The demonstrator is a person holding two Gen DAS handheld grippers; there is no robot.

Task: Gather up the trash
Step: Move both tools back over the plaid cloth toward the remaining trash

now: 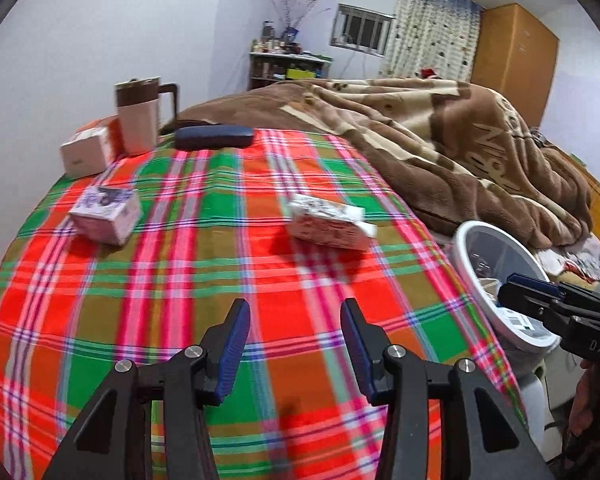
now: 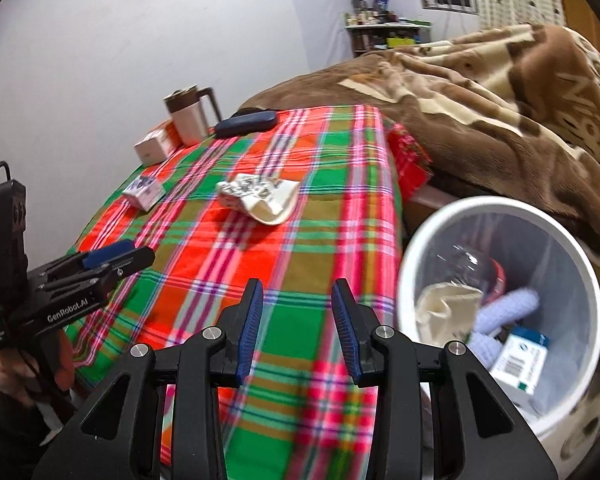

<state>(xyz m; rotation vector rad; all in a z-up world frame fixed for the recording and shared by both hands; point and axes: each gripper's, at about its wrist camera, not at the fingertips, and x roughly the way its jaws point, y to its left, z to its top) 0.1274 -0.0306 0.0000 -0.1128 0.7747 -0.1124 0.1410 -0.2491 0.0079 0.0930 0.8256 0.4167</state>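
Right now both grippers are empty, between pickups. Left gripper [image 1: 296, 332] hangs over the plaid tablecloth [image 1: 180, 300] with jaws apart, nothing between the blue pads. Right gripper [image 2: 297, 316] likewise, jaws parted a bit narrower, nothing held, hovering over the near edge of the table just beside the white bin [image 2: 580, 264].

Bin sits off the table's right side, beside the bed with the brown blanket [image 1: 460, 152]. It already holds trash: a boxed carton [image 2: 522, 360], a crumpled cream piece and some pale soft items, plus something clear I can't identify.

Trash left on the table: crumpled printed wrapper [image 1: 328, 220] mid-table, well ahead of both grippers, and a small printed box [image 1: 106, 216] toward the left. At the far edge stand a brown-lidded mug [image 1: 138, 116], a white-and-orange box [image 1: 88, 152] and a dark blue case [image 1: 214, 137]; these look like keepers, though that's a guess.

Step in hand, as I read it: reaching for the next piece. Next move calls for advancing one gripper to the wrapper, straddling it with both pads, closing, then carrying it over the bin rim. Wrapper is soft and flat-ish, so the pinch needs to come in low.
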